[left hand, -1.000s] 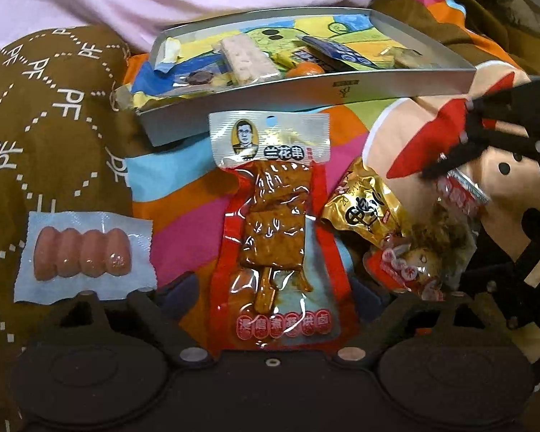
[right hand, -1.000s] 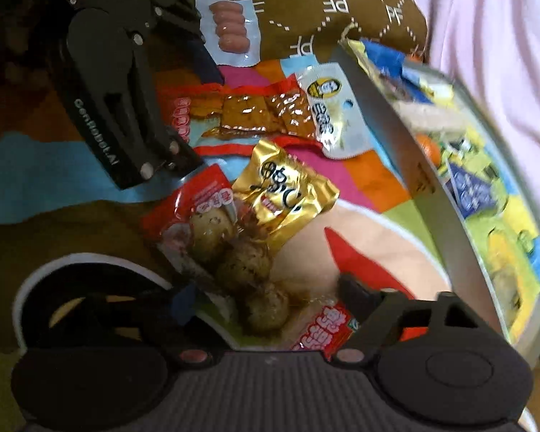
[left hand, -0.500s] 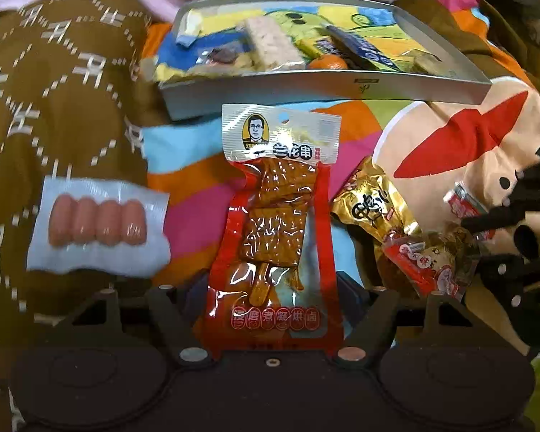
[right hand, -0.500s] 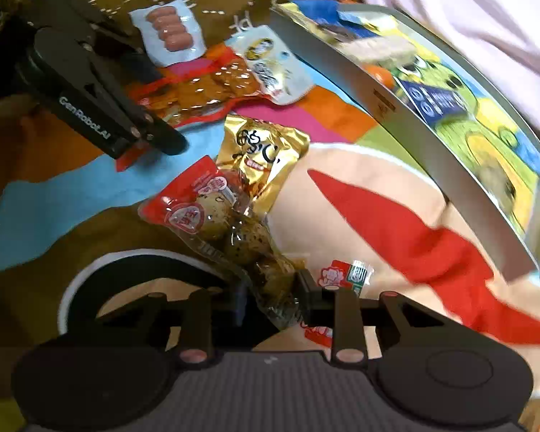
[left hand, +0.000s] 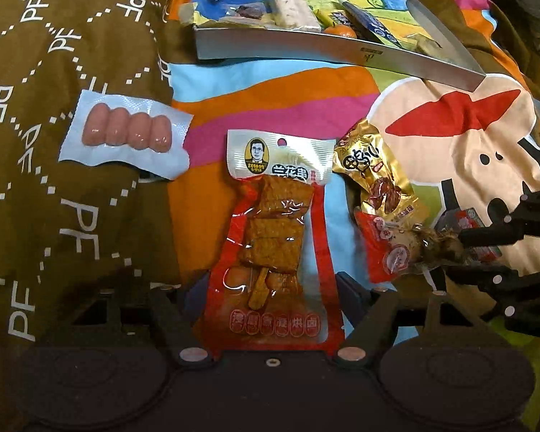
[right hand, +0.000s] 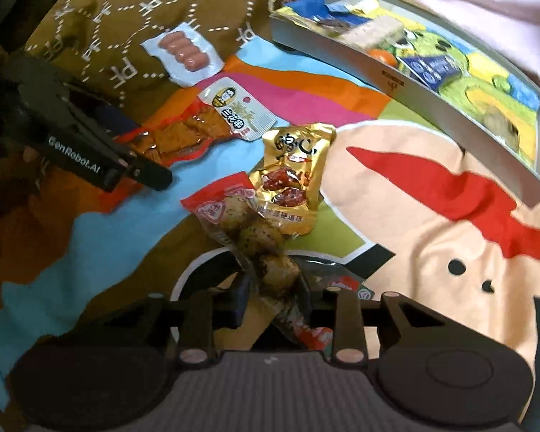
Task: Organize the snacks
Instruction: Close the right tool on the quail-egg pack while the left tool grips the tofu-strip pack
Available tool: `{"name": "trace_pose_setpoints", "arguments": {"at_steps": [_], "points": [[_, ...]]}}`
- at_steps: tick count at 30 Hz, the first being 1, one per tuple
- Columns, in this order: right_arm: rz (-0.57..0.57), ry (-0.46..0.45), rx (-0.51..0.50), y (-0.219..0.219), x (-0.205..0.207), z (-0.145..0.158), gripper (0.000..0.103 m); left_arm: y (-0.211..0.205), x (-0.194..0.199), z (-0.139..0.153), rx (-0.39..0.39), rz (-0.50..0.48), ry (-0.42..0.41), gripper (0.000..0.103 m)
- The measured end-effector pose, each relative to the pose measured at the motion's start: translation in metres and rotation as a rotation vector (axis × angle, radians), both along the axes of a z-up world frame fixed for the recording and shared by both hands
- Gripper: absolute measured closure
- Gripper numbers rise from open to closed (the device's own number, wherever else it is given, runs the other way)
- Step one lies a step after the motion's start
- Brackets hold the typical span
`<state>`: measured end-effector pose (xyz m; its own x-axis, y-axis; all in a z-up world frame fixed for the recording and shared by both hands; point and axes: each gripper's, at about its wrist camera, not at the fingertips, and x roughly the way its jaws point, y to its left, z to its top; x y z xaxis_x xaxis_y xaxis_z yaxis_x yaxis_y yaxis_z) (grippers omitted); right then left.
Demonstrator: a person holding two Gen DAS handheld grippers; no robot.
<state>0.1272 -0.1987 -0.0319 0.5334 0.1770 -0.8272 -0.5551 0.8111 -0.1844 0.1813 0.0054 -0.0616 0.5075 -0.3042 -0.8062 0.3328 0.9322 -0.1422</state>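
My left gripper [left hand: 270, 284] holds the lower end of a red dried-tofu packet [left hand: 270, 237] by its two side edges; the jaws are easing open a little but still press on it. In the right wrist view my right gripper [right hand: 275, 288] pinches a clear packet of brown speckled eggs [right hand: 234, 223] with a red top; its jaws are also opening slightly while the pads still squeeze the packet. A gold snack packet [right hand: 291, 180] lies just past the eggs. A sealed pack of small pink sausages [left hand: 126, 133] rests on brown cloth to the left. The grey tray [left hand: 306, 45] holds several snacks.
Everything lies on a soft, colourful cartoon blanket [right hand: 432, 252]. Brown patterned cloth [left hand: 54, 216] covers the left side, pink cloth lies behind the tray. A small red-and-white sachet [left hand: 464, 217] sits under my right gripper [left hand: 453, 252]. My left gripper [right hand: 140, 147] reaches in at the left.
Both grippers closed on their packets: left on the tofu, right on the eggs. The tofu packet has come back from the tray with my left gripper. The right gripper rolled, lifting the eggs.
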Motion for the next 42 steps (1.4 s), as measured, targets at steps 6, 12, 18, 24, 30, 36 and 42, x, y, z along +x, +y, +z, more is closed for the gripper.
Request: {"name": "trace_pose_setpoints", "arguments": {"at_steps": [6, 12, 18, 24, 30, 36, 42], "points": [[0.086, -0.051, -0.005, 0.0, 0.006, 0.0, 0.031, -0.005, 0.001, -0.001, 0.031, -0.024, -0.038, 0.02], [0.226, -0.019, 0.003, 0.004, 0.017, -0.009, 0.014, -0.015, 0.008, -0.005, 0.078, -0.067, -0.087, 0.016], [0.204, 0.047, 0.092, -0.005, 0.039, -0.022, 0.01, -0.02, 0.014, -0.011, 0.132, -0.105, -0.124, 0.014], [0.139, 0.06, 0.142, -0.013, 0.032, -0.024, 0.034, -0.016, 0.015, -0.01, 0.102, -0.072, -0.103, 0.027], [0.012, 0.072, 0.155, -0.013, 0.006, -0.017, 0.05, -0.013, 0.011, -0.006, 0.065, -0.057, -0.066, 0.035], [-0.024, 0.075, 0.188, -0.004, -0.018, -0.012, 0.044, -0.003, 0.002, -0.002, 0.005, -0.029, 0.033, 0.035], [0.018, 0.1, 0.207, -0.005, 0.0, -0.019, 0.024, -0.009, 0.0, -0.005, 0.038, -0.052, 0.023, 0.032]]}}
